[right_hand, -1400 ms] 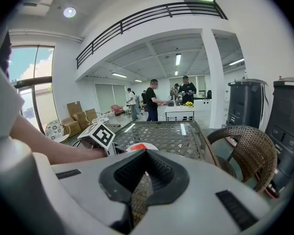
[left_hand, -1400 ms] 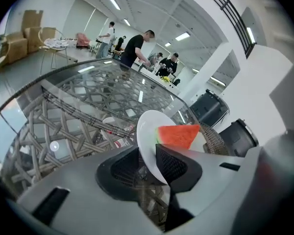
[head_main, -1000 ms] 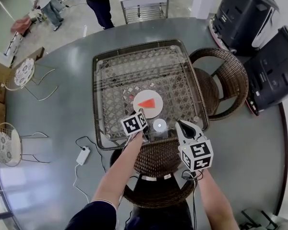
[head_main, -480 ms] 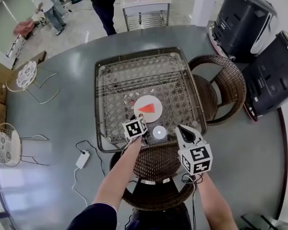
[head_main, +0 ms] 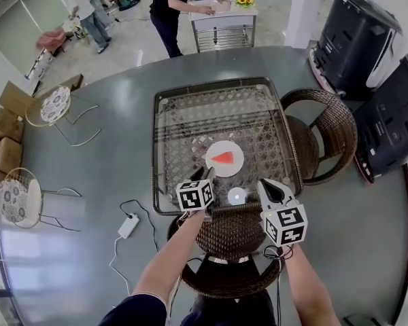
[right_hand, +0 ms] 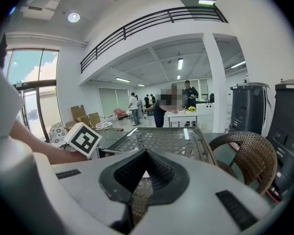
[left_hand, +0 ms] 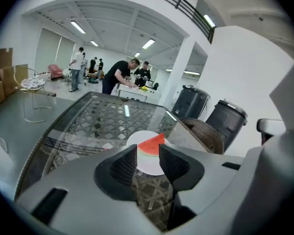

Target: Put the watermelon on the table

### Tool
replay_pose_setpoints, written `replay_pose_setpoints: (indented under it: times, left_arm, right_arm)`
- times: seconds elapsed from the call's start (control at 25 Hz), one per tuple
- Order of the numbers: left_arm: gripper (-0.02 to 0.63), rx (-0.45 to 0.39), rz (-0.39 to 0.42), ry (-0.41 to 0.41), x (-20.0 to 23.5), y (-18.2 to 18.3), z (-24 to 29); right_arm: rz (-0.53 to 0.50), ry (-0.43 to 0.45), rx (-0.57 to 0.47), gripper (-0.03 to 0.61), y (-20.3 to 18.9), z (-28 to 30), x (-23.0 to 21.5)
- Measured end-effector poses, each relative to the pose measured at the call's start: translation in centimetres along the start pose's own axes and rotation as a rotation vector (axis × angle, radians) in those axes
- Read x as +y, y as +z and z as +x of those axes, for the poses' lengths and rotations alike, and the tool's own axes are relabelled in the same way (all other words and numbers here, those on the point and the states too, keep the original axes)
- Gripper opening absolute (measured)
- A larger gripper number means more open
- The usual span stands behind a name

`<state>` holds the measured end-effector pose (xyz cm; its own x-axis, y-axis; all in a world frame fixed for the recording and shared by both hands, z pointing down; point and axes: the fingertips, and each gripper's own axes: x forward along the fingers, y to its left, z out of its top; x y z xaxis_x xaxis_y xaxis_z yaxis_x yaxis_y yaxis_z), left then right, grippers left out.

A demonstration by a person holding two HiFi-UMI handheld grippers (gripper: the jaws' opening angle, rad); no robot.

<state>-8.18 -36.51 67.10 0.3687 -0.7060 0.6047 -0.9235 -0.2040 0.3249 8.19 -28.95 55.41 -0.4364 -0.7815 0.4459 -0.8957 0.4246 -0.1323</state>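
Watermelon (head_main: 223, 157) sits on the plate (head_main: 235, 169). Just short of the plate, the left gripper (head_main: 207, 174) has just spread its fingers (left_hand: 122, 164), nothing between them. The right gripper's (head_main: 264, 183) look pressed together.

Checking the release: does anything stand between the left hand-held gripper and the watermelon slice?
Nothing visible does. The watermelon slice lies on the white plate on the glass table; the left hand-held gripper, its jaws just opening with nothing between them, faces it directly.
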Motion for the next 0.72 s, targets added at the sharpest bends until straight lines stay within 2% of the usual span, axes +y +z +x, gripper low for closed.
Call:
replay_pose_setpoints:
  times: [0.28,0.6,0.72]
  left_arm:
    - [0.136,-0.114,0.102,-0.166,-4.6,2.7,-5.6]
    - [0.014,-0.201,0.237,-0.247,-9.2,4.6,-11.2]
    - [0.006,-0.216,0.248,-0.275,-10.5,5.0,-13.1]
  right_arm:
    - [0.004,0.036,-0.033,0.003,1.6,0.4,1.4]
    - [0.002,0.075,-0.088,0.003,4.0,-0.1,3.2]
    - [0.003,0.090,-0.114,0.003,4.9,-0.6,4.1]
